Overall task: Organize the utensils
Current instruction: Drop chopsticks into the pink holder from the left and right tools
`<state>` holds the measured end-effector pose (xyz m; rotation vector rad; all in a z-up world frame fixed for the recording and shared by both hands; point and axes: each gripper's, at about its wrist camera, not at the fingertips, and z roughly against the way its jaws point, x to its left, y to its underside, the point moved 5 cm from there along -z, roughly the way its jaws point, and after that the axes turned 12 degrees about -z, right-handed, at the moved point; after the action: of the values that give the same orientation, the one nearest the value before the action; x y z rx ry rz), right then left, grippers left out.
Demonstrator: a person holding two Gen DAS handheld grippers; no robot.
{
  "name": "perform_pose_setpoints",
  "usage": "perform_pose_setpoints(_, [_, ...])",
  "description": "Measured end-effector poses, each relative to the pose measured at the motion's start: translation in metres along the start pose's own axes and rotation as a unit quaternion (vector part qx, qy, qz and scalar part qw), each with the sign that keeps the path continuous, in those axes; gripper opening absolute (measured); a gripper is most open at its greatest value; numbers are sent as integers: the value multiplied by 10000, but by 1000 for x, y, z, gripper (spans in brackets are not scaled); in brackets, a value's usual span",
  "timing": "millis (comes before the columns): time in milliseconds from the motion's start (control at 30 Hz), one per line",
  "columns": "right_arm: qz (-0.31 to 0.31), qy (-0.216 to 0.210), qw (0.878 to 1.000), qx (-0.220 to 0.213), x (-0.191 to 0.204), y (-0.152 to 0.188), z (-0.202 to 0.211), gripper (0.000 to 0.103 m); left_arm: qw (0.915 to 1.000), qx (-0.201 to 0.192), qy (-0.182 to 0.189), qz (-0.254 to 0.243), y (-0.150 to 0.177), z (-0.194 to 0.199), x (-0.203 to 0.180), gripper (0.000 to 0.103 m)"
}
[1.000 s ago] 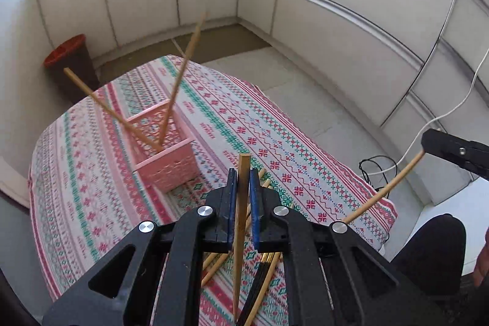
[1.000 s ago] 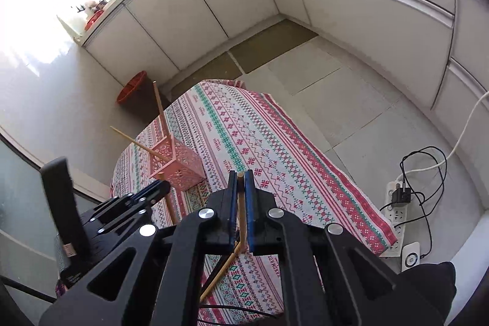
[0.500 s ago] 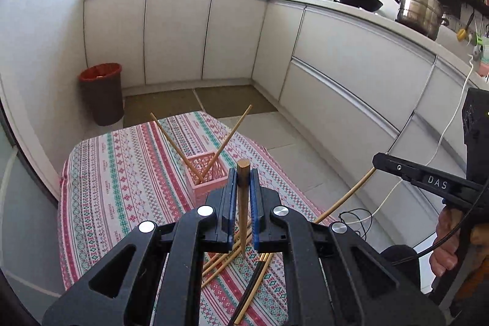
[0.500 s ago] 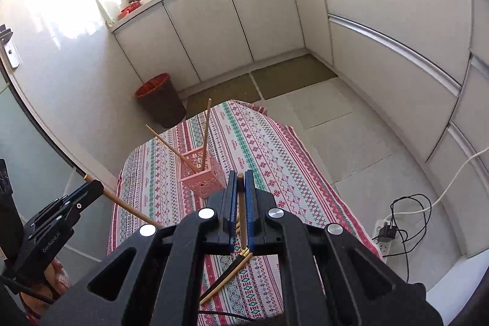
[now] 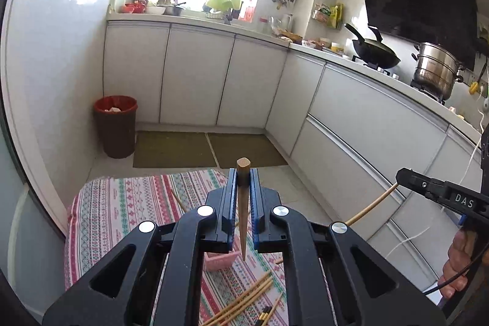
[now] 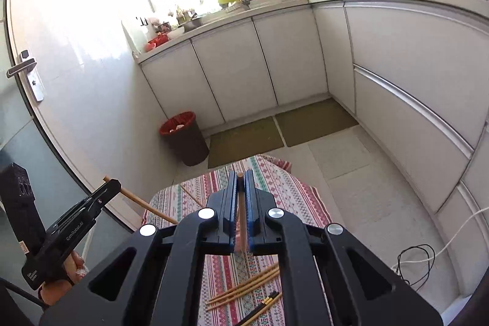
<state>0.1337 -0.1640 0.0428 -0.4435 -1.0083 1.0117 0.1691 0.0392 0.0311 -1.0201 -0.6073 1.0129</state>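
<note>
In the left wrist view my left gripper (image 5: 243, 173) is shut on a tapered wooden chopstick (image 5: 243, 216), held high above the patterned tablecloth (image 5: 122, 203). The pink basket (image 5: 220, 260) peeks out from under its fingers. At the right edge, my right gripper (image 5: 406, 177) grips another wooden chopstick (image 5: 371, 208). In the right wrist view the right gripper (image 6: 240, 181) is shut on its chopstick (image 6: 242, 222), and the left gripper (image 6: 111, 187) shows at the left with its stick (image 6: 143, 203). Several loose wooden chopsticks (image 6: 244, 287) and a black pair (image 6: 259, 307) lie on the cloth.
A dark bin with a red rim (image 5: 115, 124) stands by the wall beyond the table. White cabinets (image 5: 195, 75) line the back and right, with a wok (image 5: 376, 54) and a steel pot (image 5: 435, 69) on the counter. Cables (image 6: 412, 261) lie on the floor at the right.
Both grippers have risen with their chopsticks and tilted up, so the views now take in the kitchen. The pink basket has slid from ahead to beneath the fingers.
</note>
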Motion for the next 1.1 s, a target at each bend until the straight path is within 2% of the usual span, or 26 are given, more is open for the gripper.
perform_pose_setpoints(167, [-20,-133,9999,-1,11,-13,-29,5,9992,66,-401,20,2,-34,11,7])
perform_pose_setpoints(333, [-20,-182,9998,104,15,-9,-64,5,9970,531,-438,357,40,-80,27,9])
perform_pose_setpoints(367, [6,-195,9997,133,16,-7,-72,5,9965,579,-390,460,45,-82,30,13])
perform_pose_setpoints(400, [43,-185,9997,137,16,-5,-77,5,9960,587,-362,576,50,-82,34,15])
perform_pose_setpoints(533, [218,-123,9996,137,23,0,-93,5,9949,148,-486,867,52,-58,47,33])
perform_pose_setpoints(667, [284,-109,9993,200,29,7,-106,5,9926,-40,-552,1081,47,-41,61,40])
perform_pose_setpoints(867, [359,-29,9990,275,35,23,-131,5,9900,-111,-620,1263,50,-34,76,43])
perform_pose_setpoints(1000, [405,5,9986,349,31,42,-155,5,9903,-18,-615,1244,55,-39,77,43])
perform_pose_setpoints(1100, [527,-2,9977,416,30,54,-165,9,9906,82,-650,1201,58,-41,77,45])
